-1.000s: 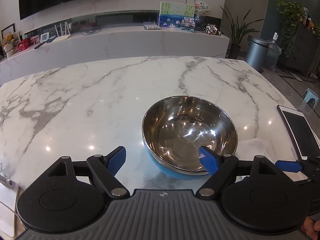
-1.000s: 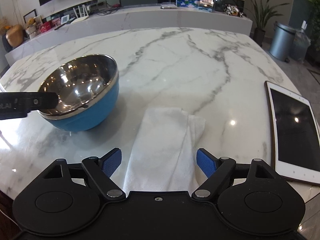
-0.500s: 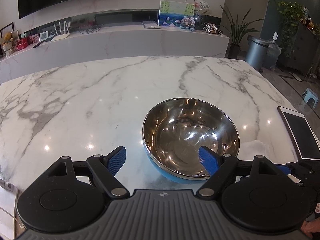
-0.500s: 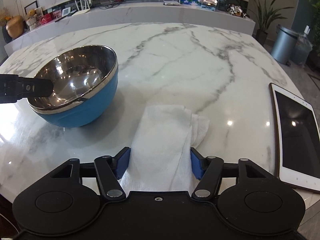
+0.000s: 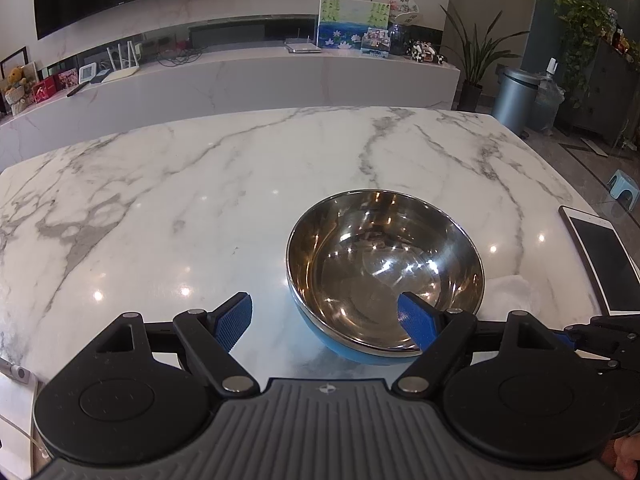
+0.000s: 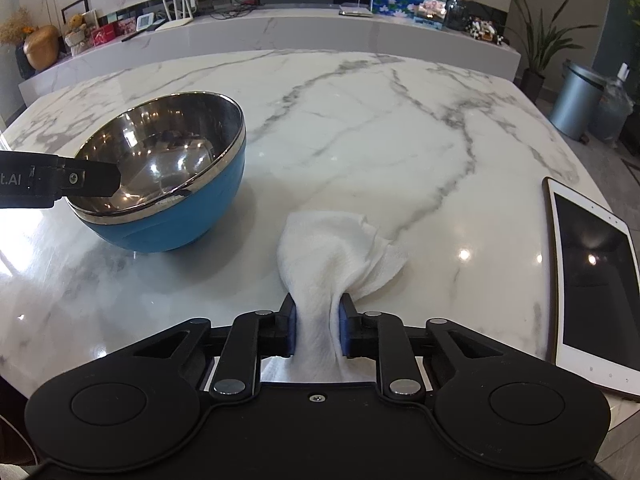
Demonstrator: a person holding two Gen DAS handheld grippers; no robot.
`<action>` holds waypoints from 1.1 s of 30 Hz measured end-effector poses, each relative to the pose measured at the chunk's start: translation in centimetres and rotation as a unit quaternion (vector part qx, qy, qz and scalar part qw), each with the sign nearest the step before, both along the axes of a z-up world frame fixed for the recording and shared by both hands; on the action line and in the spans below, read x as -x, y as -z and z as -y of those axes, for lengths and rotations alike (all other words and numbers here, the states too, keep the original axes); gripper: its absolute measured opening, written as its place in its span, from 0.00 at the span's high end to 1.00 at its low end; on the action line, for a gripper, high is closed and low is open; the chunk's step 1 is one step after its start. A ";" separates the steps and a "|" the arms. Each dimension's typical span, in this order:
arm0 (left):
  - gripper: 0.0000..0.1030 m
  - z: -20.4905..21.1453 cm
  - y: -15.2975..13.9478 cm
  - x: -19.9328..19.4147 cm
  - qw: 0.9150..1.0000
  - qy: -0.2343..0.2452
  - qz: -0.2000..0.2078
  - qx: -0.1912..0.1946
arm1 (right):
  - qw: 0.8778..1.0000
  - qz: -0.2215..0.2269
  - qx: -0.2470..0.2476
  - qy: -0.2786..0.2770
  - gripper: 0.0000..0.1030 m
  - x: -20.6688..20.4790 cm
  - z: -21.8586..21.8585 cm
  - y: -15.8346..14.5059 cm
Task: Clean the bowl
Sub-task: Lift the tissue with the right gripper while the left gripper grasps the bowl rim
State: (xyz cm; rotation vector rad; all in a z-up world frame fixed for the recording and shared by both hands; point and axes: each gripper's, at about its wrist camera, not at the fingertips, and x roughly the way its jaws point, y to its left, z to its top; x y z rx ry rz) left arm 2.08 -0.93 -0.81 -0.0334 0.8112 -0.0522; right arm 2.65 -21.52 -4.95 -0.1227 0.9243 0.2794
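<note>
A bowl (image 5: 384,268) with a steel inside and blue outside stands on the marble table (image 5: 200,200); it shows also in the right wrist view (image 6: 160,184). My left gripper (image 5: 326,316) is open, its right finger over the bowl's near rim and its left finger outside the bowl. One left finger (image 6: 60,180) reaches over the rim in the right wrist view. My right gripper (image 6: 317,330) is shut on a white cloth (image 6: 340,252), bunched between the pads, its far end resting on the table to the right of the bowl.
A white tablet (image 6: 592,280) lies near the table's right edge, close to the cloth. A low marble counter (image 5: 240,76) with pictures and small items runs behind the table. A bin (image 5: 514,98) and plants stand at the right.
My right gripper has closed on the cloth, gathering it from flat into a bunch. The left gripper has stayed open at the bowl's rim, hardly moving.
</note>
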 end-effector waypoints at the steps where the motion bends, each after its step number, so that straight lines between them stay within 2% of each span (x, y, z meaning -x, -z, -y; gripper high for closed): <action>1: 0.23 -0.1 0.0 0.0 1.000 -0.001 0.000 0.000 | 1.000 0.000 0.000 -0.001 0.84 0.0 0.0 0.0; 10: 0.23 -0.8 -0.3 -0.4 1.000 -0.011 -0.003 -0.009 | 1.000 0.010 -0.022 -0.009 0.85 0.2 0.2 -1.1; 19: 0.23 -2.5 -0.1 -1.2 0.999 -0.014 -0.031 0.042 | 0.997 0.042 -0.034 -0.057 0.85 -0.5 -1.3 -4.4; 22: 0.32 -2.9 0.1 -1.4 0.998 -0.012 -0.039 0.053 | 0.995 0.053 -0.037 -0.072 0.85 -0.8 -1.8 -5.5; 28: 0.36 -2.3 0.8 -1.5 0.997 -0.006 -0.057 0.044 | 0.991 0.072 -0.043 -0.104 0.85 -1.3 -2.9 -7.4; 33: 0.36 -2.3 1.0 -1.4 0.997 -0.005 -0.059 0.044 | 0.990 0.061 -0.040 -0.123 0.85 -1.4 -3.8 -6.5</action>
